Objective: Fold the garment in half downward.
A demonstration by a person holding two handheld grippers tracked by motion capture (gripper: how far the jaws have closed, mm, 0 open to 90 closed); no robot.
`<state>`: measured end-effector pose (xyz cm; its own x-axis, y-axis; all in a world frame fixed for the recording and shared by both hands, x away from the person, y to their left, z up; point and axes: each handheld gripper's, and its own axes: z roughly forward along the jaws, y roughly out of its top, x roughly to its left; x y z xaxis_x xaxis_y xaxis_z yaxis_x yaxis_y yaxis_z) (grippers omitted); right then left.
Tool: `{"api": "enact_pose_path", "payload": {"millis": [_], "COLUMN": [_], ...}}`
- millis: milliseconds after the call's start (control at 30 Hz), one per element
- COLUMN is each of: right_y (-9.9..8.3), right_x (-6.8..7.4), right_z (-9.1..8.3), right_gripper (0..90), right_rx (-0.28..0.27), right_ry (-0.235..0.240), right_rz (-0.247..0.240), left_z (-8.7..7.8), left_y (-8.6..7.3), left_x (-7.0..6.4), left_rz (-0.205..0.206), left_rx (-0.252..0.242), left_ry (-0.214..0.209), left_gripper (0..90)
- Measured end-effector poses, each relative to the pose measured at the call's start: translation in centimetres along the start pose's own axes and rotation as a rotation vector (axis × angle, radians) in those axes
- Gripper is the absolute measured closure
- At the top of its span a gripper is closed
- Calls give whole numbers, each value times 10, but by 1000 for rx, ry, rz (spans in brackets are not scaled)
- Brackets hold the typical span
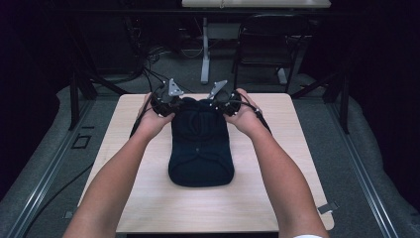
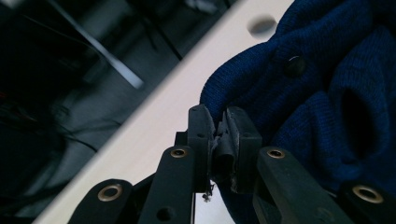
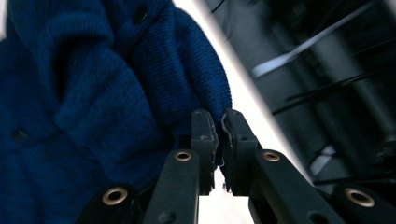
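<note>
A dark blue knitted garment [image 1: 200,144] with buttons lies folded in the middle of the light wooden table [image 1: 148,198]. At the garment's far left corner, my left gripper [image 1: 166,101] is held in a hand. In the left gripper view the left gripper [image 2: 219,122] is shut on a fold of the blue knit [image 2: 327,93], near a dark button [image 2: 295,65]. My right gripper [image 1: 225,101] is at the far right corner. In the right gripper view the right gripper [image 3: 219,122] pinches the edge of the knit [image 3: 93,93].
Behind the table stand a black chair [image 1: 270,39] and a desk on a white leg [image 1: 204,54]; cables [image 1: 148,69] lie on the floor there. Bare tabletop surrounds the garment. Metal rails [image 1: 366,178] run along the floor on both sides.
</note>
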<state>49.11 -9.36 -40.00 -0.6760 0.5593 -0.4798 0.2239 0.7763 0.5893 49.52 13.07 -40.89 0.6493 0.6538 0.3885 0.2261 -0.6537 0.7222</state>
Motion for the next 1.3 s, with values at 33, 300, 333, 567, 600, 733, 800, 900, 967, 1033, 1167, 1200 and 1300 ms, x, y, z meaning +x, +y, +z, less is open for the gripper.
{"api": "enact_pose_path", "payload": {"millis": [33,300,333,567,600,733,800,900,967,1033,1167,1200,1300], "right_y": [0,-6,-8,-18,-19,-19,-20,-22,-21,-18,-7,-3,3], "right_x": [0,13,15,25,26,28,28,27,26,23,11,7,1], "right_z": [0,1,3,8,9,10,9,9,10,10,8,4,-6], "right_gripper": [836,836,837,836,836,836,835,835,835,835,834,834,832], "right_rx": [0,10,15,33,29,31,33,28,20,23,38,23,-46], "right_ry": [0,-21,-18,5,7,8,11,18,21,15,3,-17,-62], "right_rz": [0,-32,-32,-47,-44,-43,-42,-43,-30,-22,-19,-12,10], "left_z": [-4,1,2,7,8,9,8,9,9,10,7,4,-10], "left_y": [3,-9,-10,-23,-24,-23,-23,-22,-19,-15,0,3,12], "left_x": [1,-18,-20,-31,-31,-31,-31,-29,-27,-23,-11,-8,-3], "left_rz": [3,49,54,54,56,52,57,50,45,31,23,21,14], "left_rx": [-10,21,24,37,40,43,43,42,41,32,21,9,-60], "left_ry": [10,13,13,1,-1,-2,-4,-12,-9,-7,14,25,79], "left_gripper": [815,815,815,815,815,814,815,814,814,814,814,814,814]}}
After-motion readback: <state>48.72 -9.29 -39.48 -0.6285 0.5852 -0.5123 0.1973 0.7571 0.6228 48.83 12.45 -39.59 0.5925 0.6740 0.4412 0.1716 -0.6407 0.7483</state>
